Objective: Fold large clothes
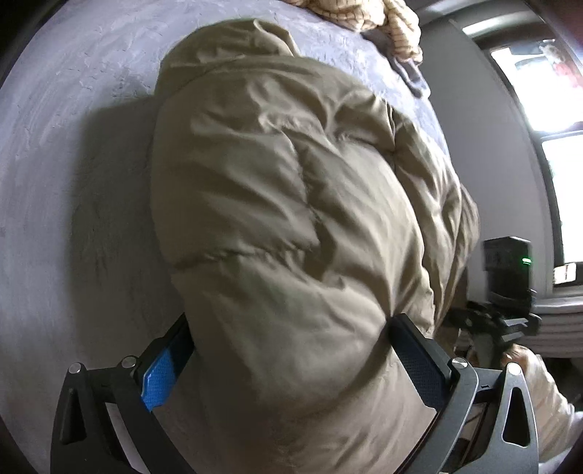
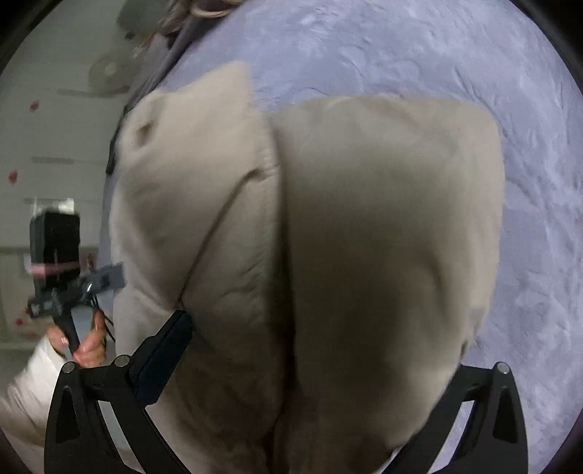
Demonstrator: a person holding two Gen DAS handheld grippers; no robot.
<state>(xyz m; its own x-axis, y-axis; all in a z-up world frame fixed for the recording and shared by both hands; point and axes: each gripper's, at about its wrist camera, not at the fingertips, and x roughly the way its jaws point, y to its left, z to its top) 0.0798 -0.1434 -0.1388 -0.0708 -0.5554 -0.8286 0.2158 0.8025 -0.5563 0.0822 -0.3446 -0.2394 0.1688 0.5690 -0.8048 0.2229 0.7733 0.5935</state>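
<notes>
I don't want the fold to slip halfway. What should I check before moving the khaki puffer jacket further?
1. Left tongs holding the khaki puffer jacket: ok, fabric fills the gap between the fingers.
2. Right tongs holding it: cannot tell, one finger is hidden under fabric.
3. Grey bed cover beyond the jacket free of clutter: ok.
4. Striped knit garment clear of the fold: ok, it lies at the far edge.
5. Jacket lying flat: not ok, it is bunched.

I see a grey-lilac, rough-textured bed (image 1: 73, 146) filling most of both frames. A khaki padded jacket (image 1: 291, 218) lies on it, centre frame. A cream checked garment (image 1: 364, 14) sits at the top edge, left wrist view.
</notes>
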